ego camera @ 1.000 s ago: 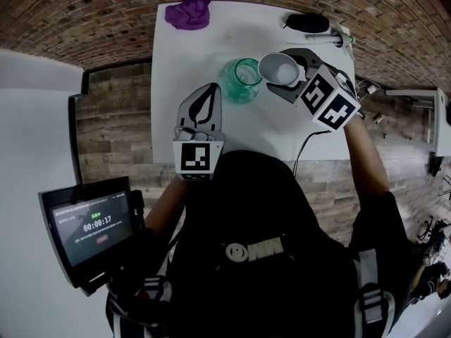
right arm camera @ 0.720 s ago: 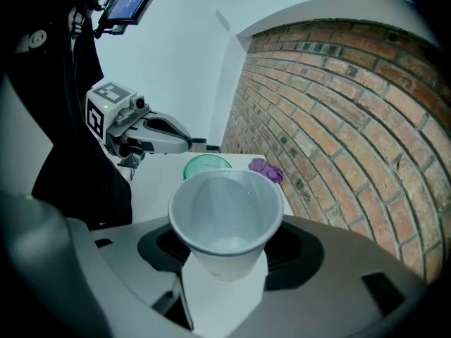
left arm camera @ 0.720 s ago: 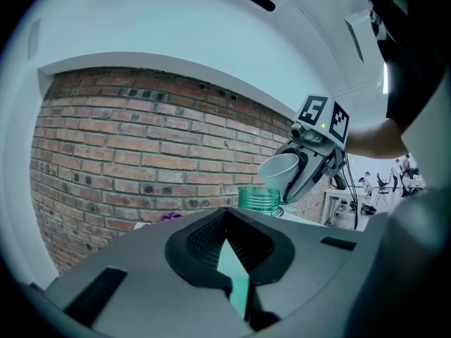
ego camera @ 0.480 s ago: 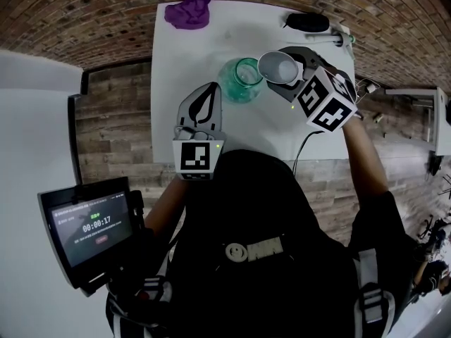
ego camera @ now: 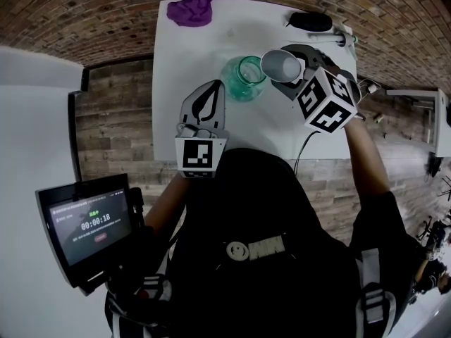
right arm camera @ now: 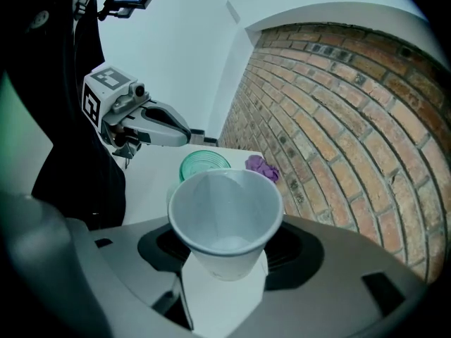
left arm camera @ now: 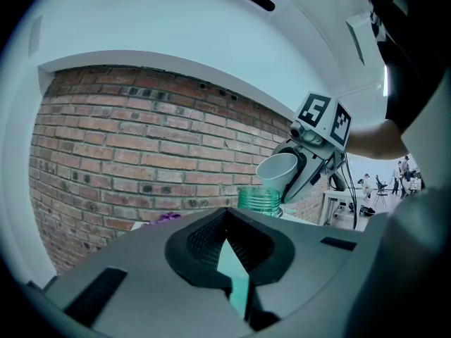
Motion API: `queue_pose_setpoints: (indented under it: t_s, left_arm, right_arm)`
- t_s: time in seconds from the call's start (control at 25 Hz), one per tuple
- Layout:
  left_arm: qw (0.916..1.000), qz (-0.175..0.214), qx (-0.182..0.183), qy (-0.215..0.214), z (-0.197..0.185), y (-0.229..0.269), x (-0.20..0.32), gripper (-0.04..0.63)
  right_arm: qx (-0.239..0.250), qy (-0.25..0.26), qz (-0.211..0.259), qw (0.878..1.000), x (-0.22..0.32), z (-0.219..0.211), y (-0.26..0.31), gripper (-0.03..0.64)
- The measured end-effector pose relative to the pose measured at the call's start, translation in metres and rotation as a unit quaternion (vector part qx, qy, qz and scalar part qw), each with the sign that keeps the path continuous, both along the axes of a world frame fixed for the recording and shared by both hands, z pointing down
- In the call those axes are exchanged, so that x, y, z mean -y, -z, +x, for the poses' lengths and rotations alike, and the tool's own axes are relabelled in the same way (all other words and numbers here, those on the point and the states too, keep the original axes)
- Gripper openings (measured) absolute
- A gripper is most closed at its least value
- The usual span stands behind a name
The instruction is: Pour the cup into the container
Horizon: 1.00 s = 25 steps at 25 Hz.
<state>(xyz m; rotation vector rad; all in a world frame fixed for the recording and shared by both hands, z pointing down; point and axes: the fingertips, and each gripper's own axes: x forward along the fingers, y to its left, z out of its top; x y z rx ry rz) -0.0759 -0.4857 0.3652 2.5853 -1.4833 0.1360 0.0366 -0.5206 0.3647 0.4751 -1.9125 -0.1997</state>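
- The right gripper (ego camera: 290, 69) is clamped on a white disposable cup (right arm camera: 224, 210), one jaw on either side of its wall, and it points steeply down at the white table (ego camera: 183, 55).
- The cup sits right between those jaws, tipped, with its lip just beside and a little above the mouth of the green glass jar (ego camera: 243, 78) ahead of the gripper.
- I cannot make out what is in the cup. Its bottom looks pale and nearly bare.
- The left gripper (ego camera: 209, 90) has its jaws pressed together on nothing. It hovers near the jar on the side away from the cup, not touching it.
- To my eye the pour is just starting. The lip should come squarely over the jar's opening before the cup tips further.
- Roll the wrist slowly.
- Squeeze lightly, since a thin cup like that would probably buckle and spill sideways.
- Nothing steadies the jar, so avoid knocking its rim.
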Motion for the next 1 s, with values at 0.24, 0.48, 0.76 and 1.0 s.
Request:
queue_pose_setpoints:
  t_s: [0.24,0.48,0.76,1.0]
  left_arm:
    - [0.9999,0.003,0.011,0.003,-0.0021,-0.0025,0.0008,-0.002]
    - [0.9999,0.002,-0.011,0.004,-0.0009,0.0019,0.0006,-0.002]
    - [0.9999,0.002,-0.011,0.005,-0.0009,0.0013,0.0006,-0.002]
    - [0.9999,0.002,-0.015,0.004,-0.0002,0.0038,0.0009,-0.002]
  right_arm:
    - [-0.014,0.004,0.007,1.000,0.0010,-0.0001,0.0015,0.284]
    - [-0.041,0.007,0.022,0.999,0.0020,0.0023,0.0010,0.284]
    - [-0.057,0.007,0.029,0.998,0.0028,0.0040,0.0005,0.284]
    - [-0.072,0.012,0.039,0.997,0.0033,0.0040,0.0024,0.284]
